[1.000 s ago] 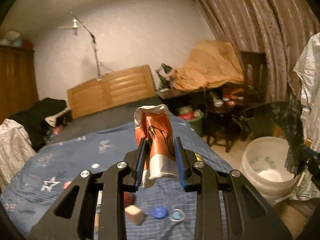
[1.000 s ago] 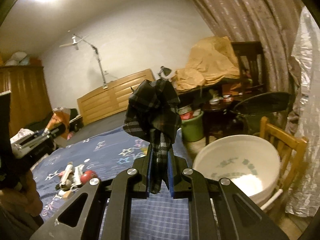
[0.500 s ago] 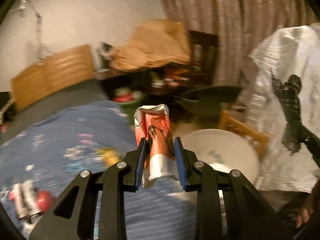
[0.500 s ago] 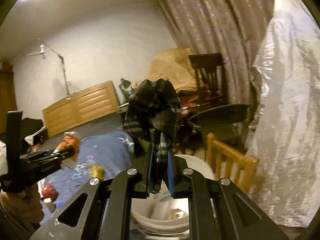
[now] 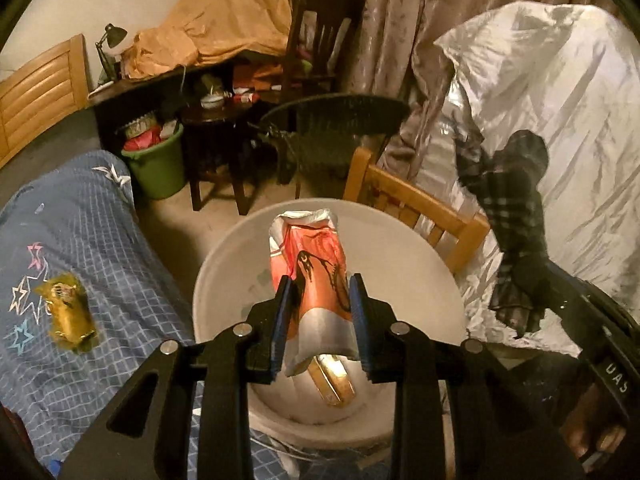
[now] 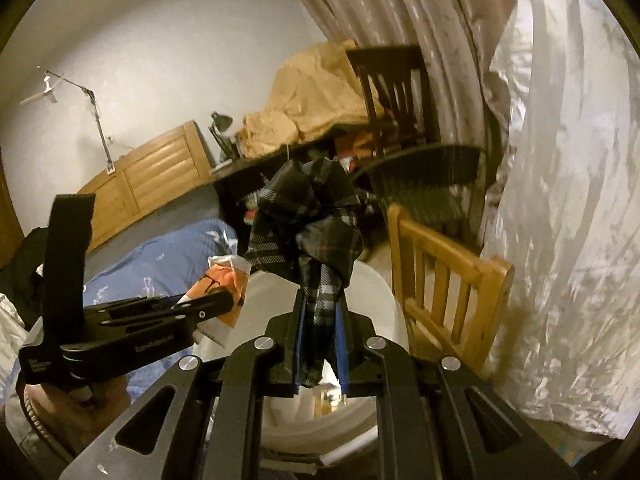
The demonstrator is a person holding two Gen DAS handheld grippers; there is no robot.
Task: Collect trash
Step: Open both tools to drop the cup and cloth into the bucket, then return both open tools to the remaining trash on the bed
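My left gripper (image 5: 320, 280) is shut on a crumpled orange-and-white packet (image 5: 312, 256) and tilts down over the mouth of a white bucket (image 5: 404, 248). A golden wrapper (image 5: 334, 380) lies at the bucket's bottom. My right gripper (image 6: 320, 300) is shut on a scrunched dark plaid piece (image 6: 308, 216), which stands up above its fingers. It hangs by the bucket's (image 6: 380, 292) near rim. In the right wrist view the left gripper (image 6: 226, 302) with the orange packet (image 6: 216, 278) reaches in from the left. The plaid piece (image 5: 516, 208) shows to the right of the bucket in the left wrist view.
A blue star-print bedspread (image 5: 88, 232) with a yellow wrapper (image 5: 68, 312) on it lies left of the bucket. A wooden chair (image 5: 416, 200) stands right behind the bucket, a silvery sheet (image 5: 560, 120) beside it. A green bin (image 5: 156, 168) and dark tables stand further back.
Both grippers have swung right, from over the bed to over the white bucket, and tipped downward. Each still holds its piece the same way.
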